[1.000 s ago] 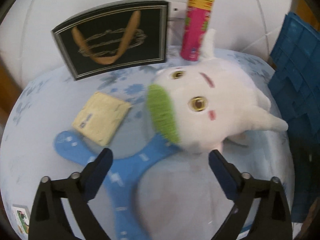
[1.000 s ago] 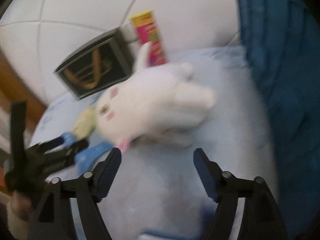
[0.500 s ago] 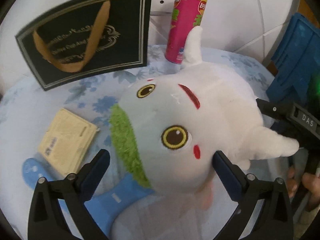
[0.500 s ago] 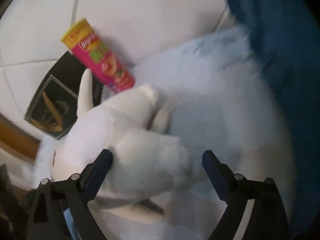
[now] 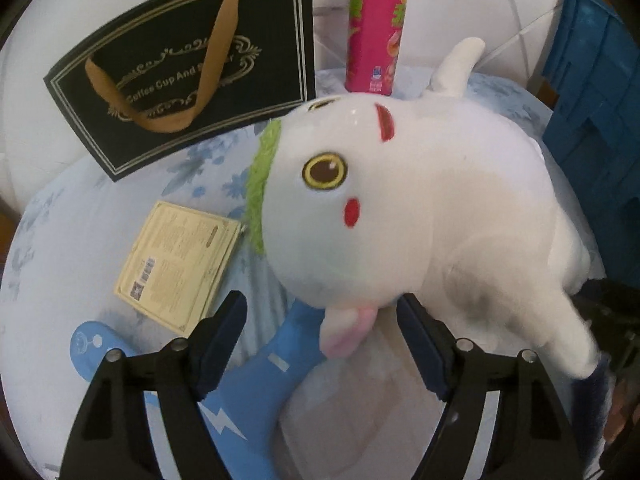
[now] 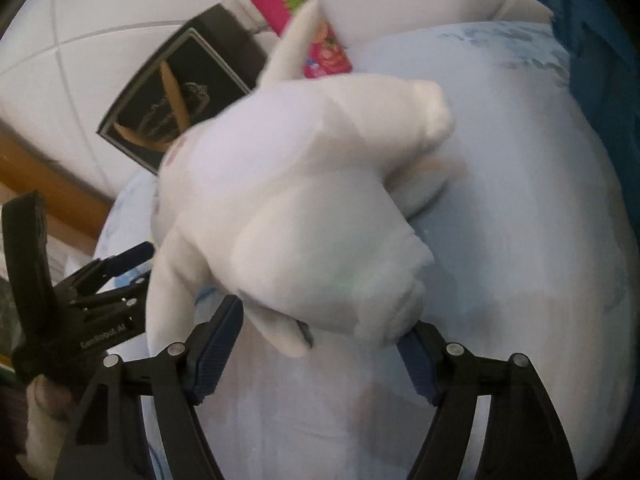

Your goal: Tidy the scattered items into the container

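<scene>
A big white plush toy point(image 5: 420, 208) with a green patch and yellow eyes fills both views; its rear shows in the right wrist view point(image 6: 320, 216). My left gripper point(image 5: 322, 340) is closed in on the plush's head, which sits between its blue pads. My right gripper point(image 6: 320, 344) has its pads pressed on the plush's rear lump. The plush looks lifted off the pale blue floral cloth point(image 5: 100, 208). A blue crate point(image 5: 592, 128) stands at the right.
A black gift bag point(image 5: 192, 92) and a pink chip can point(image 5: 374, 32) stand at the back. A yellow booklet point(image 5: 180, 264) and a blue flat toy point(image 5: 256, 380) lie on the cloth. The left gripper shows in the right wrist view point(image 6: 80, 300).
Both grippers have moved in on the plush and narrowed around it. The plush has risen and tilted, its head now between the left pads.
</scene>
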`<action>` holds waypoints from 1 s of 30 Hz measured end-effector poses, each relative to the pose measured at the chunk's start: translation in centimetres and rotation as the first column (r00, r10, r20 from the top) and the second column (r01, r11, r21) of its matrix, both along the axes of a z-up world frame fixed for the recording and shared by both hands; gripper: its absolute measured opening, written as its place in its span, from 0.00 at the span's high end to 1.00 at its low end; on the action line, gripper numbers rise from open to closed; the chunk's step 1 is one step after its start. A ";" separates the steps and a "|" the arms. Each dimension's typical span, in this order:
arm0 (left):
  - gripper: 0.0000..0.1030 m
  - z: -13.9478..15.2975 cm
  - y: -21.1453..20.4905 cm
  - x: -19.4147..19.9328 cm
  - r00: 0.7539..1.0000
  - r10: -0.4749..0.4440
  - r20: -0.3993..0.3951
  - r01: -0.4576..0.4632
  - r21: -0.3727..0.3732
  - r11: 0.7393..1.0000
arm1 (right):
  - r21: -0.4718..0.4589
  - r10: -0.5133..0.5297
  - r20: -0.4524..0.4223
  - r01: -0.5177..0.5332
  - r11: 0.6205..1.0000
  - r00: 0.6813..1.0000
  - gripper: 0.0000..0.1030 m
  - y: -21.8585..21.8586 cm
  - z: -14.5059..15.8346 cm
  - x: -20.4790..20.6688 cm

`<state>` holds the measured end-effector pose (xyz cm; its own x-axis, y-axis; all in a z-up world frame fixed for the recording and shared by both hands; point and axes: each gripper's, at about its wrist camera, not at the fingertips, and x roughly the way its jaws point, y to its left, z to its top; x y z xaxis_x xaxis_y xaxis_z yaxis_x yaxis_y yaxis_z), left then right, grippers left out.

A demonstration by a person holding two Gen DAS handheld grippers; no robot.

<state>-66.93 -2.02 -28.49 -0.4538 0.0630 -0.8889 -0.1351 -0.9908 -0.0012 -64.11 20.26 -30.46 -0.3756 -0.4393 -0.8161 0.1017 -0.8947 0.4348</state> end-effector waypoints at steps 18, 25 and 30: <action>0.56 -2.2 0.9 -2.4 0.999 -0.047 0.027 0.046 0.025 0.999 | -0.008 0.168 -0.052 -0.168 0.986 0.984 0.16 -1.0 -0.2 -5.6; 0.73 0.1 0.7 -0.5 0.999 -0.050 -0.016 0.050 0.031 0.998 | -0.027 0.150 -0.100 -0.153 0.988 0.984 0.31 -1.6 1.5 -2.7; 0.73 2.8 1.0 3.7 0.993 -0.117 -0.016 0.117 0.029 0.993 | 0.006 0.197 -0.056 -0.197 0.980 0.979 0.44 -2.2 2.1 2.0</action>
<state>-63.23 -1.02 -25.71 -0.4542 0.1433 -0.8793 -0.2506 -0.9677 -0.0283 -62.13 18.08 -28.36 -0.3267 -0.5092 -0.7962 0.3006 -0.8547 0.4232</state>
